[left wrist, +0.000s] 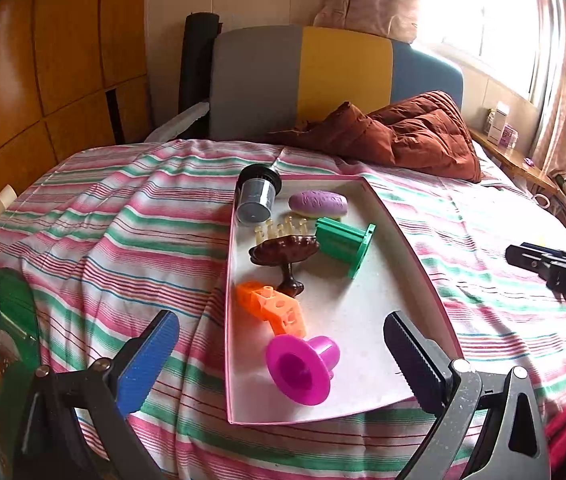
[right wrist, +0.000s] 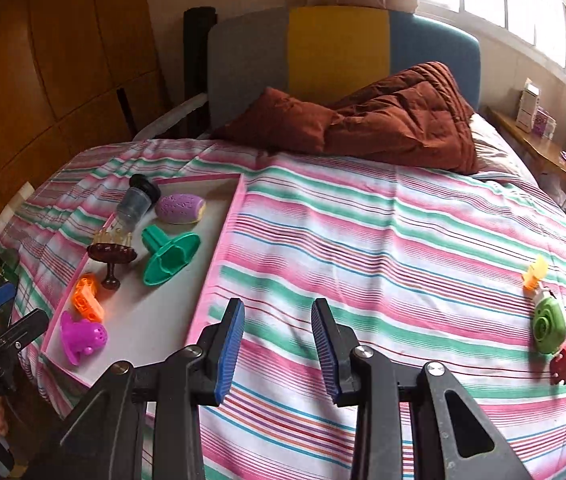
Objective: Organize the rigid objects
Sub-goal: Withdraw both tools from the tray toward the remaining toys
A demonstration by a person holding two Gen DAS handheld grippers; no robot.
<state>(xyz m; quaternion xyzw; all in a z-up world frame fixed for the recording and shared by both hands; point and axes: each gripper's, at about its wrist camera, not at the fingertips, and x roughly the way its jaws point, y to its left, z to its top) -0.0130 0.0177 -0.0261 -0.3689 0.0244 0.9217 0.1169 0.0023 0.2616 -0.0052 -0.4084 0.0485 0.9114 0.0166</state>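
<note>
A pink-rimmed white tray (left wrist: 363,320) (right wrist: 163,320) lies on the striped bed. In it are a grey canister with a black cap (left wrist: 257,196), a purple oval (left wrist: 318,203), a green spool (left wrist: 345,244), a brown stand (left wrist: 285,252), an orange block (left wrist: 273,308) and a magenta funnel (left wrist: 301,364). My left gripper (left wrist: 281,316) hovers wide open over the tray's near end, holding nothing. My right gripper (right wrist: 278,306) hangs above bare bedspread right of the tray, its jaws narrowly apart and empty. Loose at the far right lie a yellow-orange piece (right wrist: 537,272), a green round toy (right wrist: 549,324) and a red piece (right wrist: 561,366).
A rust-brown quilt (right wrist: 395,116) is bunched at the padded headboard (right wrist: 339,52). Wooden wardrobe panels (left wrist: 43,80) fill the left. A shelf with boxes (right wrist: 539,124) runs under the window. A hand holds the left gripper (right wrist: 11,312) at the bed's left edge.
</note>
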